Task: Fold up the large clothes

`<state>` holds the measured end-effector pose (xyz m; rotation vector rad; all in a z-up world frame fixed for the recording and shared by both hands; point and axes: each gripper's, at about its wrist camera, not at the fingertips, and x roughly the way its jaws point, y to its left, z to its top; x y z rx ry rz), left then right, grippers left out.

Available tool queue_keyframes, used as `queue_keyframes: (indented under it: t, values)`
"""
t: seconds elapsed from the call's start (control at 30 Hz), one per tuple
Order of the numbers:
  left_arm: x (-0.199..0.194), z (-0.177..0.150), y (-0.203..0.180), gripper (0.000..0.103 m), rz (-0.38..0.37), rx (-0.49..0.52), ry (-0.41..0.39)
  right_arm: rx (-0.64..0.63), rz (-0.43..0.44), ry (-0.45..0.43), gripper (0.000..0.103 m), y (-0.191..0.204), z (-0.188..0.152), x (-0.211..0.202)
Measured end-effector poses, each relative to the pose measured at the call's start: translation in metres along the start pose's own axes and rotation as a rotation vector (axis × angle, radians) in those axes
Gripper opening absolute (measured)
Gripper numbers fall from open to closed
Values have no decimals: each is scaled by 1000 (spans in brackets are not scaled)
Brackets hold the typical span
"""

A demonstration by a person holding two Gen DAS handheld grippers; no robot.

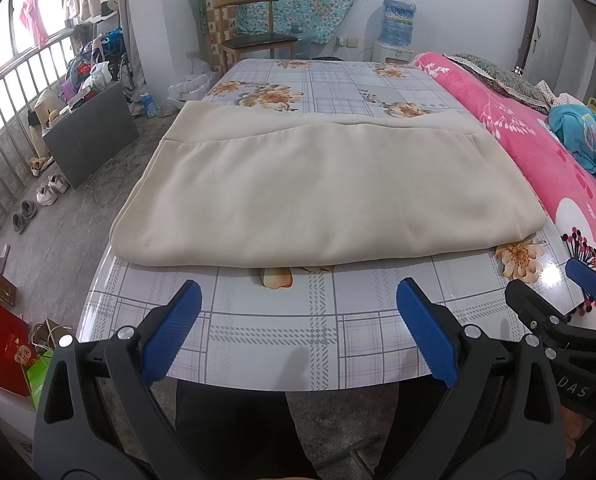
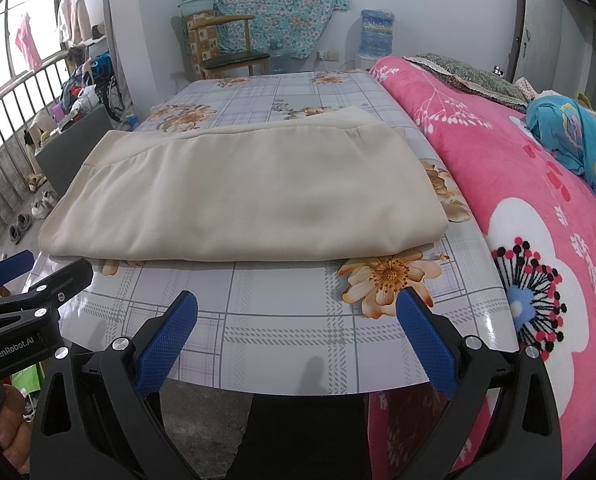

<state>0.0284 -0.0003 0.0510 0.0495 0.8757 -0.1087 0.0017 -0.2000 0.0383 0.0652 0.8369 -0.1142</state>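
A large beige garment (image 1: 298, 196) lies folded into a flat rectangle on the table with the floral plaid cloth (image 1: 281, 320). It also shows in the right wrist view (image 2: 249, 200). My left gripper (image 1: 298, 300) is open and empty, held over the table's near edge, short of the garment. My right gripper (image 2: 298, 312) is open and empty, beside the left one, also short of the garment's near fold. The right gripper shows at the right edge of the left wrist view (image 1: 554, 296). The left gripper shows at the left edge of the right wrist view (image 2: 45, 268).
A bed with a pink flowered blanket (image 2: 538, 200) borders the table on the right, with a blue quilt (image 2: 570, 136) on it. A wooden chair (image 1: 257, 36) and a water dispenser (image 1: 396, 28) stand at the far wall. Shoes, bags and a grey box (image 1: 89, 136) lie on the floor at left.
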Motion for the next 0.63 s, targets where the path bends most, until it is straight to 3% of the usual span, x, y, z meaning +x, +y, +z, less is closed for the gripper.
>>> queue_keyframes:
  t: [0.63]
  values:
    - [0,2,-2,94,-2,-1,1,1,1,-1,97,0,0,0]
